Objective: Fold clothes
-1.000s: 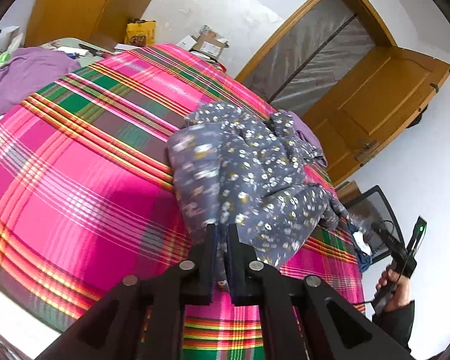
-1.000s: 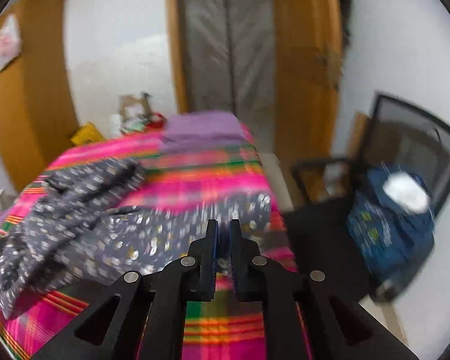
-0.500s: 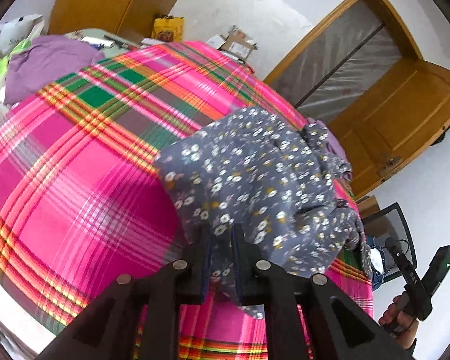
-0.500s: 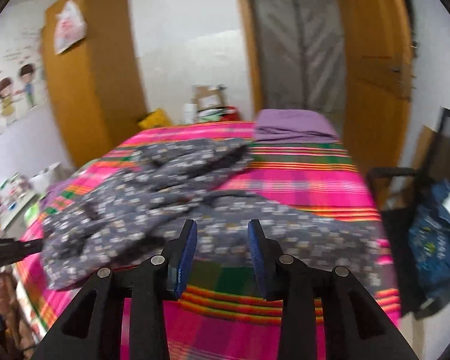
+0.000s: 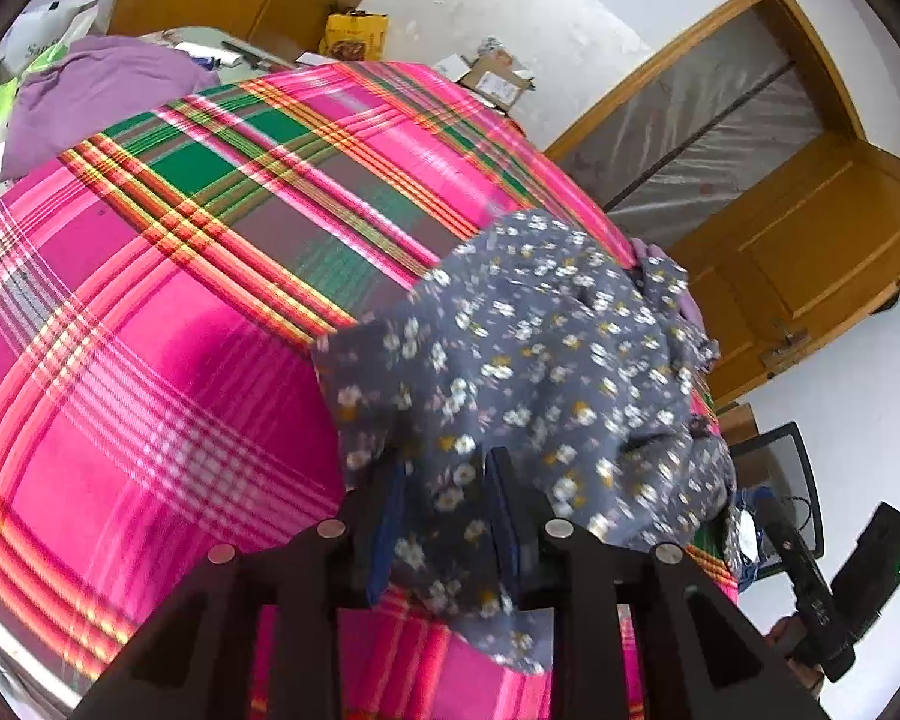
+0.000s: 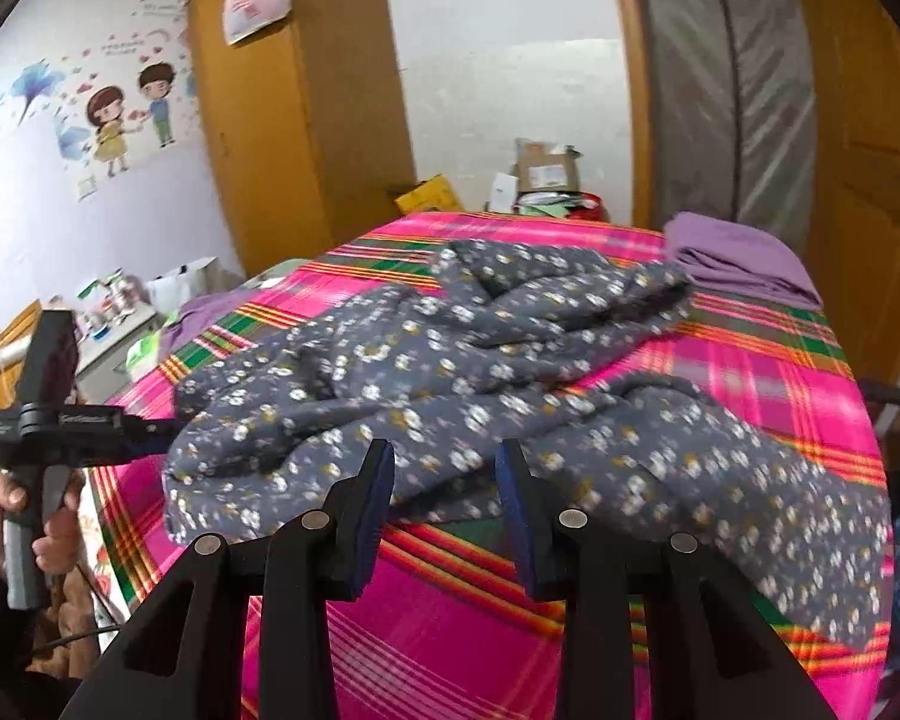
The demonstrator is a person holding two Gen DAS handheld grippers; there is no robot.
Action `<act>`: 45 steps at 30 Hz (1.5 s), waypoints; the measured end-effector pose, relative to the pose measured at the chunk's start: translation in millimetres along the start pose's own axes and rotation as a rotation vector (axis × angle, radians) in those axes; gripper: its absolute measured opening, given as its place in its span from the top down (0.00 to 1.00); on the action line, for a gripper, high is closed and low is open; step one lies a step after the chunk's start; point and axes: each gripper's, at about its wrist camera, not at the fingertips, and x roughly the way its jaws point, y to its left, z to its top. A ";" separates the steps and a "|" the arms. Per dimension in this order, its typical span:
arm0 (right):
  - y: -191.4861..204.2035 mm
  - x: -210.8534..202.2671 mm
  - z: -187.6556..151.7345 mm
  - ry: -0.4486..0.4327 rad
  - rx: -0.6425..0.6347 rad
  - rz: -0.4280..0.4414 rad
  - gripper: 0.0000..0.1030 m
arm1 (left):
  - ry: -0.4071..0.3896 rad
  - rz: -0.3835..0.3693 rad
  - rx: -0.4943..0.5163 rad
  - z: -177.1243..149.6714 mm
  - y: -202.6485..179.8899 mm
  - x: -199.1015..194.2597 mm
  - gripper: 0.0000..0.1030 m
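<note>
Lying crumpled on the bed, the grey floral garment spreads over the pink plaid sheet, its bulk toward the bed's near side and one long part trailing to the bed's right edge in the right wrist view. A folded purple cloth sits at the bed's far right corner, just beyond the garment. The left hand-held gripper has just been opening its jaws; they stand apart with a hem of the garment draped loosely between them, the pads not pressing on it. The right hand-held gripper has likewise opened and hovers just before the garment's near edge, jaws wide with nothing between them. A hand at the bed's left side grips the left tool's handle.
</note>
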 end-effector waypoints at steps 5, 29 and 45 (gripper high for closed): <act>9.6 3.3 14.0 -0.013 -0.032 0.031 0.65 | -0.032 0.011 -0.030 3.3 6.6 -10.4 0.73; 28.8 201.6 113.1 0.374 -0.162 0.188 0.72 | -0.070 -0.065 -0.085 27.4 25.7 -13.0 0.93; 101.4 162.5 65.0 0.520 -0.416 0.424 0.73 | -0.129 -0.047 -0.050 -29.2 36.0 -116.1 0.93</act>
